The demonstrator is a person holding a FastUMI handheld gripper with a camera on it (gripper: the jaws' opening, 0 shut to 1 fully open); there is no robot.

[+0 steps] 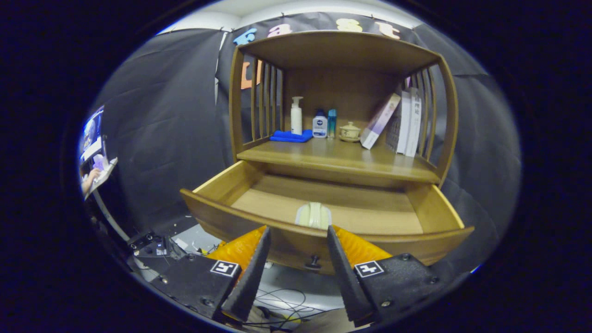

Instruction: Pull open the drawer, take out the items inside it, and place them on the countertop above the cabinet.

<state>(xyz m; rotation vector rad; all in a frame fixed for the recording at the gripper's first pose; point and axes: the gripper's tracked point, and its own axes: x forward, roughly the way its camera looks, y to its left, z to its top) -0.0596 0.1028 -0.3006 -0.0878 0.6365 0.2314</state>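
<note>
The wooden cabinet's drawer (pixel 434 212) stands pulled out toward me, its front panel and small dark knob (pixel 313 263) just ahead of my fingers. Inside it, close behind the front panel, lies a pale cream ribbed item (pixel 313 215), partly hidden by the panel's edge. My gripper (pixel 298 233) is open with nothing between its black, orange-backed fingers; their tips reach the drawer front on either side of the knob. Above the drawer is the countertop (pixel 342 159).
At the back of the countertop sit a blue folded cloth (pixel 291 136), a white pump bottle (pixel 296 115), two smaller bottles (pixel 320 124), a lidded cup (pixel 349 132) and leaning books (pixel 402 122). Slatted sides and a top board enclose it. Cables (pixel 282 300) lie on the floor below.
</note>
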